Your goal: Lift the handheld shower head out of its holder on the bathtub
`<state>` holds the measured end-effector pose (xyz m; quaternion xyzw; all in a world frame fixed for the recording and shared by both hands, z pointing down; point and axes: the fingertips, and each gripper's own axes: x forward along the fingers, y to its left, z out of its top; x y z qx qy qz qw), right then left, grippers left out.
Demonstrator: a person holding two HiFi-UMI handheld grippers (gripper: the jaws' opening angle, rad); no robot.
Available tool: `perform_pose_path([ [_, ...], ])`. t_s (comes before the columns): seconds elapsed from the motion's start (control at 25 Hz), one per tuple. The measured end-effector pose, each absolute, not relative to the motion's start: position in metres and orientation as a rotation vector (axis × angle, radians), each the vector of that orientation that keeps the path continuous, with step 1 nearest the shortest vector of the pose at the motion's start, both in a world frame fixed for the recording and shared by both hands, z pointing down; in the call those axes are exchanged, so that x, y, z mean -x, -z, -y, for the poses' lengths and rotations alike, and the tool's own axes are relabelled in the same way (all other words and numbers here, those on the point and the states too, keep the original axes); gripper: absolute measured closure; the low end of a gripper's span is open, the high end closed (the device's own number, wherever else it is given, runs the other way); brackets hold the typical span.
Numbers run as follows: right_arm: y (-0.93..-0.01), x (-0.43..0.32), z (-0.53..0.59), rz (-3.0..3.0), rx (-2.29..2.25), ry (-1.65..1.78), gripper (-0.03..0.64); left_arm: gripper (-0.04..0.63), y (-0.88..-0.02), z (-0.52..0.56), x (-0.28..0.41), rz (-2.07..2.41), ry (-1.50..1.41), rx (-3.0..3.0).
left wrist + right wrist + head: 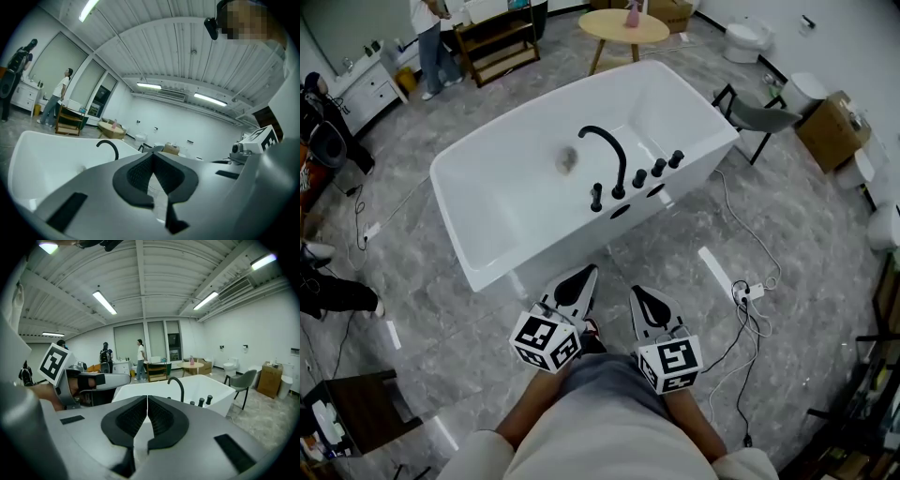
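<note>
down at the bottom of the head view sits the person's torso (600, 422), with both grippers held out just ahead of it over the grey floor (787, 234). left gripper (587, 274): jaws closed tip to tip, nothing between them. right gripper (639, 294): same, pads meeting, empty. both point toward the white bathtub (487, 234), short of it, no contact. white power strip (748, 292) with its cable lies on the floor right of the grippers. on the tub's near rim the handheld shower head (596, 197), black, stands upright in its holder, just left of the curved black faucet (609, 150). three black knobs (658, 169) sit in a row to the faucet's right. grey chair (759, 117) stands by the tub's right end. beyond the tub is a round wooden table (623, 28) with a pink bottle (632, 14). a person (431, 47) stands far left.
</note>
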<state>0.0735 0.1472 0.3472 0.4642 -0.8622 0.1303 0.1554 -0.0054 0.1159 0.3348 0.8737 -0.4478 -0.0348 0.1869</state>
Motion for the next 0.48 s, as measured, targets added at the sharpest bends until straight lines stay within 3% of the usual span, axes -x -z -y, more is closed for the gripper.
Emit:
perform_pose_path([
  [0.48,-0.347,-0.026,-0.118,2.462,-1.317,-0.359,0.597,0.591,-0.352,-0.094,0.035,1.204,0.123,-2.431],
])
